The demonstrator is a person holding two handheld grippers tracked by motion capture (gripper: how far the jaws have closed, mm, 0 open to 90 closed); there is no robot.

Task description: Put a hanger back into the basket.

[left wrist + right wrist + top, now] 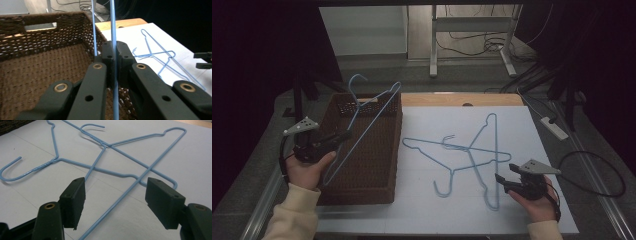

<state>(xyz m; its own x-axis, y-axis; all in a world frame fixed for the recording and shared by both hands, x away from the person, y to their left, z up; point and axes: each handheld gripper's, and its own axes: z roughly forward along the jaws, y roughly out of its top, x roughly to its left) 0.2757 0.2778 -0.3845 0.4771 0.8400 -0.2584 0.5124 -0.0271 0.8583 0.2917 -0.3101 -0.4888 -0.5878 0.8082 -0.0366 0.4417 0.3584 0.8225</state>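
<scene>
Gripping blue hanger [371, 111] over wicker basket [343, 194] w/ left gripper [343, 136]; right gripper [506, 175] fingers apart nr two hangers [472, 152].

I held one thin blue wire hanger [367, 117] pinched by a straight run of its wire, tilted over the brown woven basket [362, 192], its hook up past the far rim and its lower corner down inside near me. Two more blue wire hangers [462, 155] lay flat on the white sheet [512, 125] to the basket's right, crossed over each other, one hook curling toward me, the other ending near the crossing.
</scene>
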